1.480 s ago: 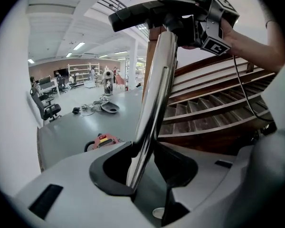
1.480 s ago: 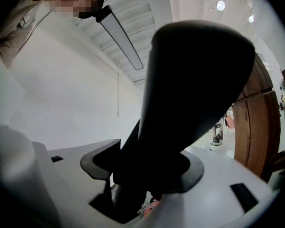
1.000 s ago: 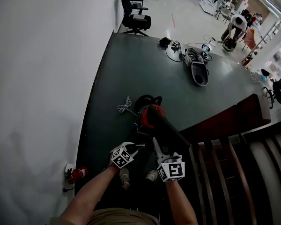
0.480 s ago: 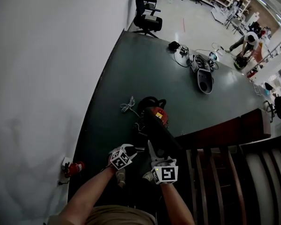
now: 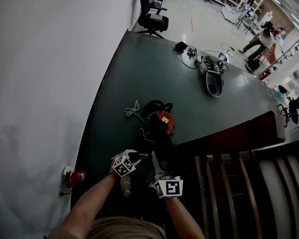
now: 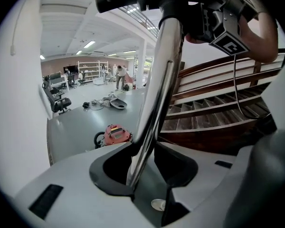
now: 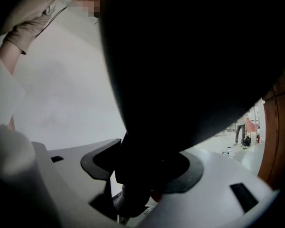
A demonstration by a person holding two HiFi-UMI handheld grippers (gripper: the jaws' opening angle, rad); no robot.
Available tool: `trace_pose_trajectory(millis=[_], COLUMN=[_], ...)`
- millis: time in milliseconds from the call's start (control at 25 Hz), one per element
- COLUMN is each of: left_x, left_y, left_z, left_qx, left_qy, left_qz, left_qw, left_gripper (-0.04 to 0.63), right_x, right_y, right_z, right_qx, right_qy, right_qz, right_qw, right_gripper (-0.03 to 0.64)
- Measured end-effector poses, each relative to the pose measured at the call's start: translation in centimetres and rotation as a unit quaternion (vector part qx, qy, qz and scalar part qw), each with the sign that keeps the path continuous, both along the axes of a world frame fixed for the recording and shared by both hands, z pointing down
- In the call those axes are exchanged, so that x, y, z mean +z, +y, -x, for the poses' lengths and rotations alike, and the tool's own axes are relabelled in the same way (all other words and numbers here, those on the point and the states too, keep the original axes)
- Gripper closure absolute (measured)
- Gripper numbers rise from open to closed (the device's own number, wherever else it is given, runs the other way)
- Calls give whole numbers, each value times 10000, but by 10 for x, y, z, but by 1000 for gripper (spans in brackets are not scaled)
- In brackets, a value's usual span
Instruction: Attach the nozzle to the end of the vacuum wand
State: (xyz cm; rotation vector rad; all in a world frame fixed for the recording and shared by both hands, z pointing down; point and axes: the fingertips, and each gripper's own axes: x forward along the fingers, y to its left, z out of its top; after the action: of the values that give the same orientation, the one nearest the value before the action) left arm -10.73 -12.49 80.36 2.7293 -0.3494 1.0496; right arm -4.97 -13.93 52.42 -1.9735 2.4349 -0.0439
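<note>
One chrome wand (image 6: 157, 75) runs from left tool (image 6: 138, 172) to nozzle (image 7: 194, 56) in right tool (image 7: 141, 175).

Right tongs (image 7: 142, 170) moved nozzle (image 7: 190, 70) nearer the wand (image 6: 154, 89)

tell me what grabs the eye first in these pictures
The shiny chrome wand stands out, clamped in the left gripper and running up the middle of its view. Next comes the big black nozzle in the right gripper, filling its view, and the red vacuum on the dark floor ahead.
</note>
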Motion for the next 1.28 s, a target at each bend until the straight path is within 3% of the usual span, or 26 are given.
trace_pose_trajectory(millis=[240,440,520,840,1080,1280], left_x=[2,3,3,6,6,6], left_y=[-1,3,5,5,6,10], left_z=[-7,-9,-10,0,4,3], left_qx=[-73,-27,-21,-168,-73,60], left_qy=[-25,-14,-9,-63,-216,-425], left_qz=[-36,-54,-66,-82,-47,-29], left_qw=[10000,10000,10000,9998,9997,9991], left_gripper=[442,442,442,442,442,442], right_x=[2,13,14,15,11,11], right_y=[7,1,1,-1,1,5], right_z=[12,-21,-26,-11,7,12], right_qx=[-270,137,226,95,-239,-132], right_qy=[158,-873,-1075,-1019,-578,-571], right_qz=[50,364,473,498,389,474], right_qw=[9995,9954,9928,9935,9973,9972], right_gripper=[339,342,342,342,344,344])
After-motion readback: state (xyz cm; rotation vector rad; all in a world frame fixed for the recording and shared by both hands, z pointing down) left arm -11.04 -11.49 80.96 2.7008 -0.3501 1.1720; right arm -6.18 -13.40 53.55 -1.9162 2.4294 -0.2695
